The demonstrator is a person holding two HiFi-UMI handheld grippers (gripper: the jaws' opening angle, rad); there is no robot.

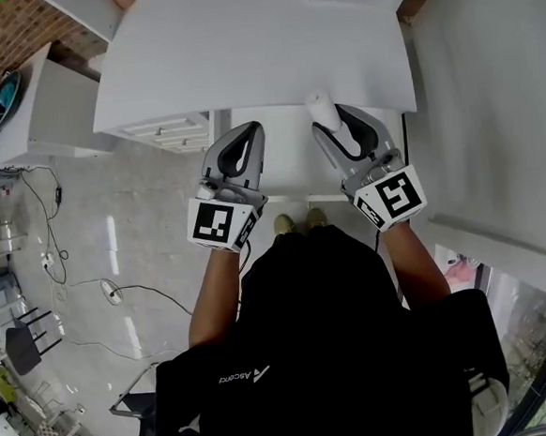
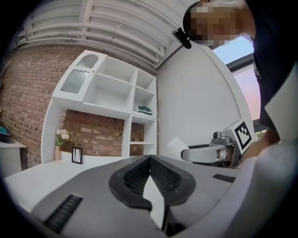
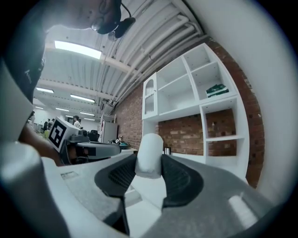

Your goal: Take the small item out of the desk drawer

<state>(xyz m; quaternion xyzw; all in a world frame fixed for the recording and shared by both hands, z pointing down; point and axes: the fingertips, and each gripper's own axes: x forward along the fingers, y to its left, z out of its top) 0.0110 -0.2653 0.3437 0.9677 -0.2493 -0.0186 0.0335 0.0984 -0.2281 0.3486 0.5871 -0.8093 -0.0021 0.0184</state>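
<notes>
Grippers: two, one in each of my hands; my left gripper (image 1: 246,133) and my right gripper (image 1: 337,123) sit side by side, well apart.
Marker cubes: two, one at the near end of each gripper.
Small item: one, a short white cylinder (image 3: 149,155).
Where the item is: upright between my right gripper's pads, its rounded top standing above them, over the near edge of the desk (image 1: 241,55), right of centre.
Right gripper state: jaws part-way apart and clamped on the cylinder from both sides.
Left gripper state: jaws pressed together at the tips, with nothing between them.
Hand pose: both forearms reach forward from my body; both grippers point level and away from me towards the far side, with the jaw tips at the desk's near edge.
Desk: one, with a white top.
On the far left of the desk: one vase of flowers (image 2: 59,142) and one small picture frame (image 2: 77,155), just beside each other.
Behind the desk: one white shelf unit (image 2: 116,93) against a brick wall (image 2: 28,107).
</notes>
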